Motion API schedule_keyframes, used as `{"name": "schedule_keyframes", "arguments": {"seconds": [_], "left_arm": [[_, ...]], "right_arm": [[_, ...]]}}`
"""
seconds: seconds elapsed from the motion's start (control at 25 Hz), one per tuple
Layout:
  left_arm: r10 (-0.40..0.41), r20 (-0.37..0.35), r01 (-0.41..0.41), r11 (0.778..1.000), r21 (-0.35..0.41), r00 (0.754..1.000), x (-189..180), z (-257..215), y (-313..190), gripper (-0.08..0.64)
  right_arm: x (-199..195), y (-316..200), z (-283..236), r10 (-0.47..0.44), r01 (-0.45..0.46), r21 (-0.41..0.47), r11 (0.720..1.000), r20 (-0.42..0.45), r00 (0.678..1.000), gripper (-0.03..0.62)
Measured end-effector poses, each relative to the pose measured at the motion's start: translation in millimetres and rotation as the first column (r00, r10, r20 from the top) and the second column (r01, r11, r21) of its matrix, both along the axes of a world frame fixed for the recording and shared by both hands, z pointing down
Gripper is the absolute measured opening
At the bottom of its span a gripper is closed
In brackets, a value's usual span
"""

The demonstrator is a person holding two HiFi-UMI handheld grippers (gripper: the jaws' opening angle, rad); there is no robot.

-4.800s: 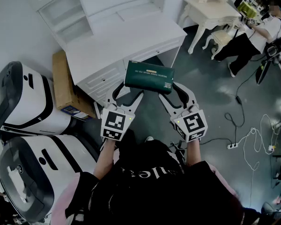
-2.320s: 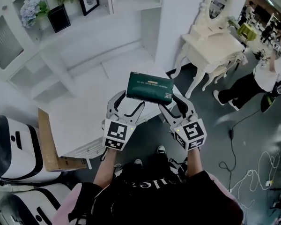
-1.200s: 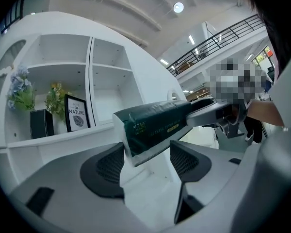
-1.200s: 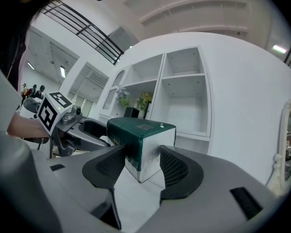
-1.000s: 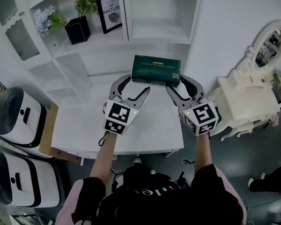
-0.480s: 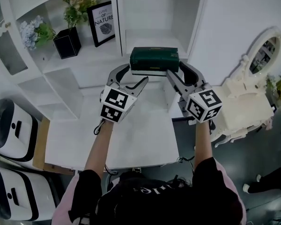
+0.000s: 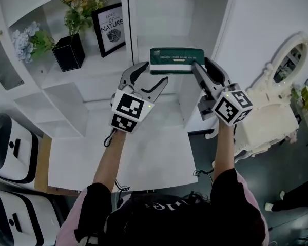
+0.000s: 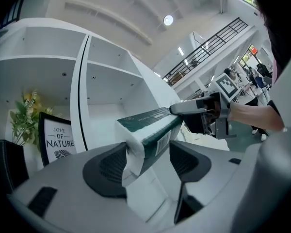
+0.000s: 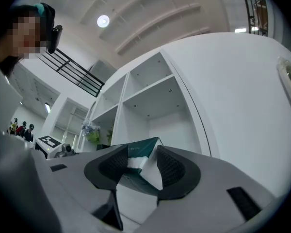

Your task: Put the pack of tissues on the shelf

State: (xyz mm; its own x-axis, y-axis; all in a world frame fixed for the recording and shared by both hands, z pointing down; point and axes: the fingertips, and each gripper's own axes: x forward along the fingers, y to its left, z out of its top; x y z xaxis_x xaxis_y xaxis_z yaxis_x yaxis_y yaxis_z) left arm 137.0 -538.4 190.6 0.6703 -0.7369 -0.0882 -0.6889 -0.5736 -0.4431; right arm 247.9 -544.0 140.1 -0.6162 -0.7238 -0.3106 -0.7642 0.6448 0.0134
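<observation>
Head view: pack (image 7: 177, 60) held up in front of the right-hand shelf (image 7: 159, 39) bay, above the table (image 7: 154, 152). Half a second back it sat lower, before the bay's lip; it has since risen and gone forward. Left tongs (image 7: 155, 73) stand apart at its left end, right tongs (image 7: 201, 65) at its right end.

Left gripper view: the pack's white end lies against one pad, with a gap to the other. No clamp here.

Right gripper view: jaws are closing with the pack's end between them, both pads on it. The right side appears to carry the load.

Judgement: the pack is at the shelf mouth but not yet set down. It remains to slide it in, rest it on the board and let go.
</observation>
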Motion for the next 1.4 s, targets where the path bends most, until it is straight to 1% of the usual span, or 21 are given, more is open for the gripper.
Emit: {"name": "schedule_keyframes", "arguments": {"seconds": [0.2, 0.36, 0.52, 0.6, 0.68, 0.84, 1.0, 1.04, 1.12, 1.2, 1.28, 1.36, 1.4], "left_arm": [[-0.005, -0.011, 0.005, 1.000, 0.024, 1.000, 0, -8, -2, 0.290], [-0.018, -0.015, 0.018, 0.999, 0.040, 1.000, -2, -18, -13, 0.290], [-0.035, 0.010, 0.035, 0.999, -0.012, 0.999, 0, -7, -30, 0.291], [-0.037, 0.022, 0.037, 0.999, -0.028, 0.999, 3, 1, -35, 0.291], [-0.037, 0.026, 0.037, 0.999, -0.034, 0.999, 4, 6, -38, 0.291], [-0.047, 0.021, 0.048, 0.998, -0.044, 0.999, 4, 8, -46, 0.295], [-0.071, 0.035, 0.073, 0.996, -0.060, 0.997, 8, 16, -55, 0.295], [-0.069, 0.031, 0.070, 0.995, -0.065, 0.997, 10, 16, -56, 0.295], [-0.047, 0.006, 0.048, 0.995, -0.082, 0.999, 13, 12, -55, 0.295], [-0.033, -0.007, 0.032, 0.996, -0.088, 0.999, 16, 6, -54, 0.295], [-0.043, -0.009, 0.042, 0.994, -0.100, 0.999, 16, 10, -56, 0.295], [-0.052, -0.012, 0.050, 0.993, -0.106, 0.999, 17, 12, -58, 0.295], [-0.048, -0.015, 0.047, 0.993, -0.104, 0.999, 16, 10, -57, 0.295]], "right_arm": [[-3, 1, -6, 0.020, -0.017, 0.055, 0.998, -0.046, 0.999, 0.215], [-6, -8, -11, 0.066, -0.055, 0.092, 0.994, -0.115, 0.991, 0.215], [-6, -30, 3, 0.110, -0.101, 0.063, 0.993, -0.163, 0.981, 0.213], [-5, -41, 14, 0.156, -0.149, 0.048, 0.988, -0.201, 0.967, 0.212], [-4, -50, 24, 0.204, -0.201, 0.038, 0.979, -0.231, 0.951, 0.212], [-3, -67, 28, 0.259, -0.265, -0.002, 0.964, -0.196, 0.946, 0.207], [0, -83, 30, 0.348, -0.360, -0.043, 0.932, -0.176, 0.921, 0.194], [-1, -86, 30, 0.364, -0.377, -0.042, 0.925, -0.183, 0.913, 0.177], [-6, -91, 32, 0.400, -0.415, -0.027, 0.910, -0.212, 0.892, 0.093], [-9, -96, 32, 0.446, -0.460, 0.000, 0.888, -0.245, 0.861, 0.081], [-9, -99, 32, 0.474, -0.488, 0.016, 0.873, -0.270, 0.838, 0.080], [-9, -100, 32, 0.475, -0.492, 0.012, 0.871, -0.281, 0.834, 0.080], [-10, -100, 33, 0.465, -0.484, 0.005, 0.875, -0.284, 0.838, 0.081]]}}
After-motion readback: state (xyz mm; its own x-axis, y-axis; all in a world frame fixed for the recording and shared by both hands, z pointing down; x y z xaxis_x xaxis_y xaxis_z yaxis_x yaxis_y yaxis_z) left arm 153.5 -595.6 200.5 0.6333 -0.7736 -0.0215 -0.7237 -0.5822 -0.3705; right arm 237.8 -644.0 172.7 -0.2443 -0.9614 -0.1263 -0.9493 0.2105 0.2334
